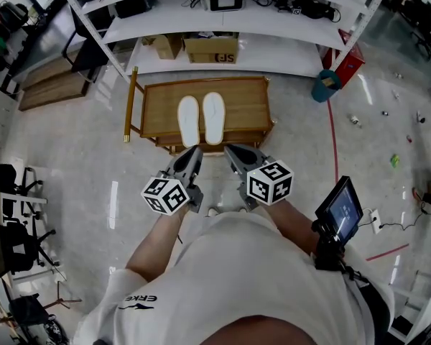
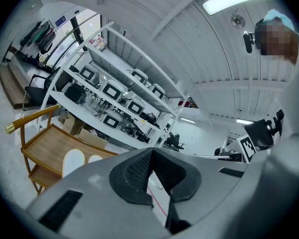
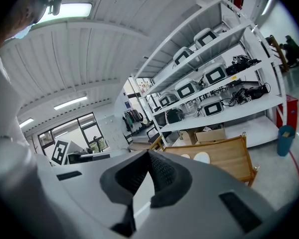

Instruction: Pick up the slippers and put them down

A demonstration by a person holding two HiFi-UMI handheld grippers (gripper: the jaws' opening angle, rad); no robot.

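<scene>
Two white slippers (image 1: 201, 118) lie side by side, soles up, on a low wooden rack (image 1: 244, 103) in the head view. Their tips also show in the left gripper view as slippers (image 2: 74, 161) and in the right gripper view as slippers (image 3: 196, 157). My left gripper (image 1: 189, 156) and right gripper (image 1: 234, 154) hang side by side just short of the rack's near edge, above the floor. Both are shut and empty, their jaws meeting at the tips. Neither touches a slipper.
White shelving (image 1: 223, 31) with monitors and cables stands behind the rack, with cardboard boxes (image 1: 210, 49) under it. A teal bin (image 1: 326, 86) and a red box (image 1: 350, 62) stand to the right. Office chairs (image 1: 11, 228) line the left side. A screen (image 1: 339, 210) is mounted at my right.
</scene>
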